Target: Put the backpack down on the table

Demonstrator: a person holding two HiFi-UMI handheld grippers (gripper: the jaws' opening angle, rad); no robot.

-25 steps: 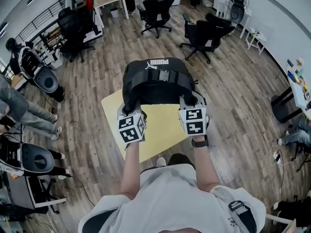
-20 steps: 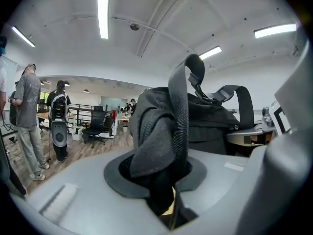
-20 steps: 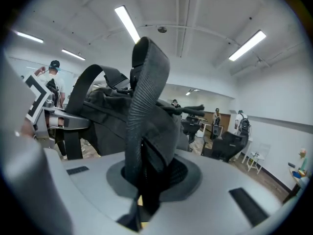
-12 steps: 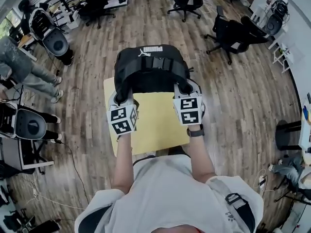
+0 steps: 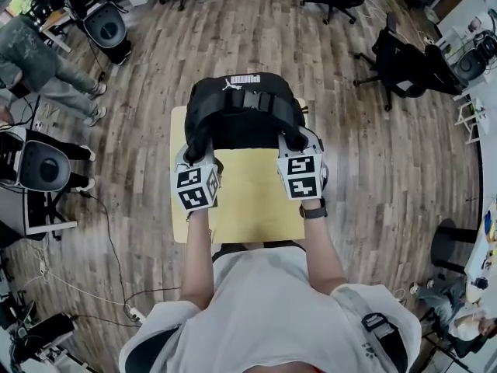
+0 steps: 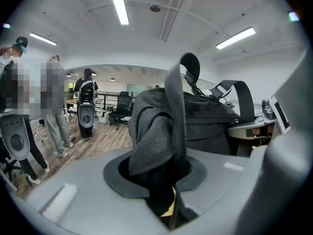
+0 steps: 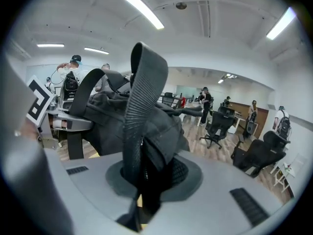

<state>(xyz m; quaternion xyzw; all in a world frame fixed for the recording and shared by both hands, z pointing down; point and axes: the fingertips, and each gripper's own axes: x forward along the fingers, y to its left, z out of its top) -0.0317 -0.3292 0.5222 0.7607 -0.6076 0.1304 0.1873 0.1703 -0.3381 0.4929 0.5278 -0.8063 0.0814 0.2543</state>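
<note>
A black backpack with a white logo hangs over the far part of the small yellow table; whether it rests on the top I cannot tell. My left gripper is shut on the bag's near left side, with a fold of dark fabric and a ribbed webbing strap pinched in my left gripper. On the near right side my right gripper is shut on the bag. A webbing strap and mesh padding run down into my right gripper.
A wooden floor surrounds the table. Black office chairs stand at the far right. At the left are a wheeled grey machine with cables on the floor and, further back, a standing person. More people stand in the background.
Both grippers have carried the backpack down and over the table's far part; it now covers the table's far edge. The grips are unchanged.
</note>
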